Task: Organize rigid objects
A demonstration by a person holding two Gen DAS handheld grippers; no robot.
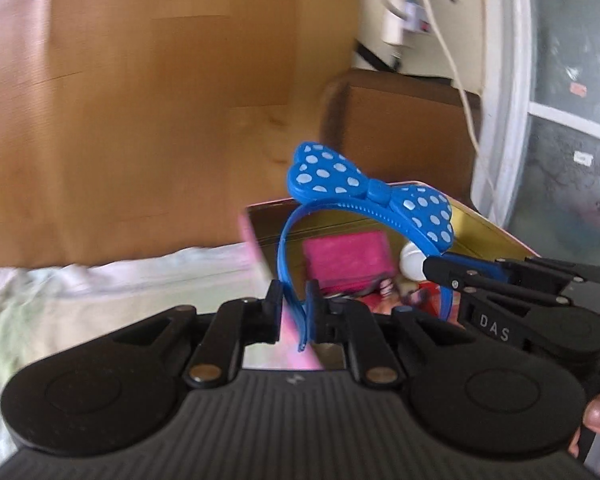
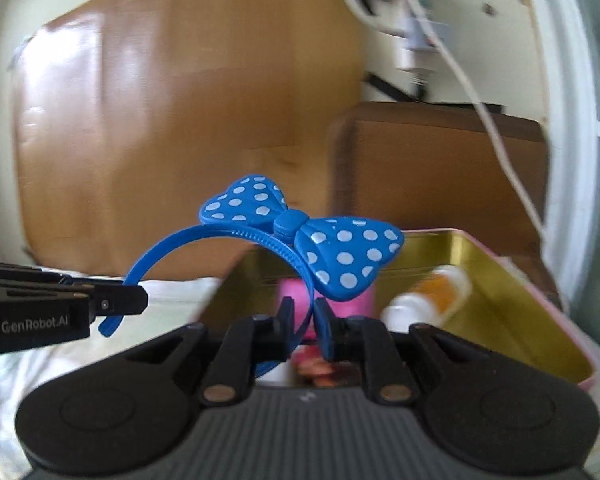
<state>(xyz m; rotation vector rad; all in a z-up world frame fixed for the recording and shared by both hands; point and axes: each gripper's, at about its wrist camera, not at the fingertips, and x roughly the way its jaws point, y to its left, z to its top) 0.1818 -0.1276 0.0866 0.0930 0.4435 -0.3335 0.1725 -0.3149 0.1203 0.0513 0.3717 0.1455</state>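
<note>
A blue headband (image 1: 370, 192) with a white-dotted bow hangs in the air between both grippers, above an open tin (image 1: 476, 224) with a gold inside and pink outside. My left gripper (image 1: 294, 312) is shut on one leg of the band. My right gripper (image 1: 434, 270) comes in from the right and is shut on the other leg. In the right wrist view the headband (image 2: 300, 228) arches up from my right gripper (image 2: 302, 320), and my left gripper (image 2: 140, 302) pinches the band's far end at the left. The tin (image 2: 488, 276) lies just behind.
Inside the tin lie a pink item (image 1: 348, 256) and a white-and-orange bottle (image 2: 432, 292). A pale sheet (image 1: 100, 292) covers the surface at the left. Behind stand a wooden panel (image 1: 160, 100), a brown box (image 2: 440, 168), a white cable (image 2: 496, 128) and a window frame (image 1: 508, 100).
</note>
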